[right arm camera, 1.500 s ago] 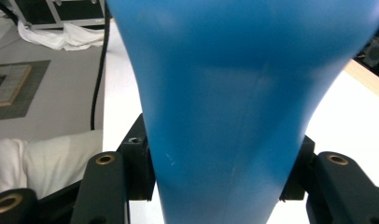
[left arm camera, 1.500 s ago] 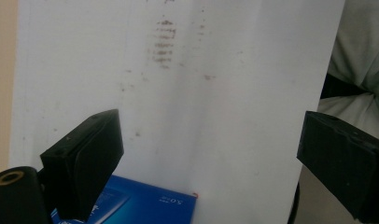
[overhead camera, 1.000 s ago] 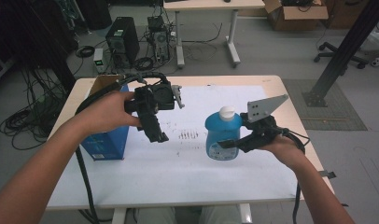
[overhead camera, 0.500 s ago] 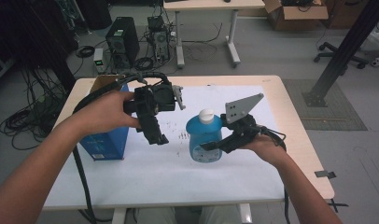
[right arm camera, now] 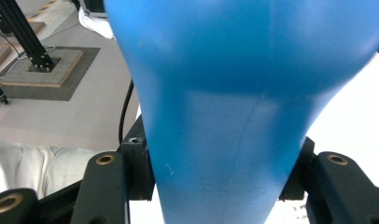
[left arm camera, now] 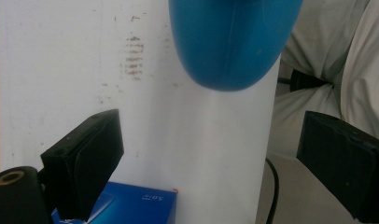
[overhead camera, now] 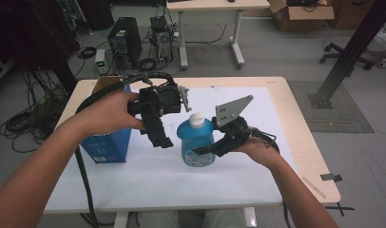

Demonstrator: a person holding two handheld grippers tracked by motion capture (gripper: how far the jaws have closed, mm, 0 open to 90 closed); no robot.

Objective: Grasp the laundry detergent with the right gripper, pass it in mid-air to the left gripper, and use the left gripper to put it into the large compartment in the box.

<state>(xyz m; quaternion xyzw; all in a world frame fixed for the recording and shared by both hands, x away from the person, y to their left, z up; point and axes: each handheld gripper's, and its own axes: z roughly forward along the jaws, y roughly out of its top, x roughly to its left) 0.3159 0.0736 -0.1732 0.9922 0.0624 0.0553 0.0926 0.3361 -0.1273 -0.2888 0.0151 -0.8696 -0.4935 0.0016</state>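
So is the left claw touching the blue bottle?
Apart. In the left gripper view the left claw stands open, its jaws clear of the blue bottle, with white table cover between them. The right claw clamps it.

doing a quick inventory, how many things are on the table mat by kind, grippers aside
bottle: 1 (blue, white cap, held in the right gripper)
box: 1 (blue, at the left edge)
total: 2

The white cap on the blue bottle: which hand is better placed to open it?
Probably left. The right tongs already clamp the blue bottle, while the left tongs are open and empty beside its white cap.
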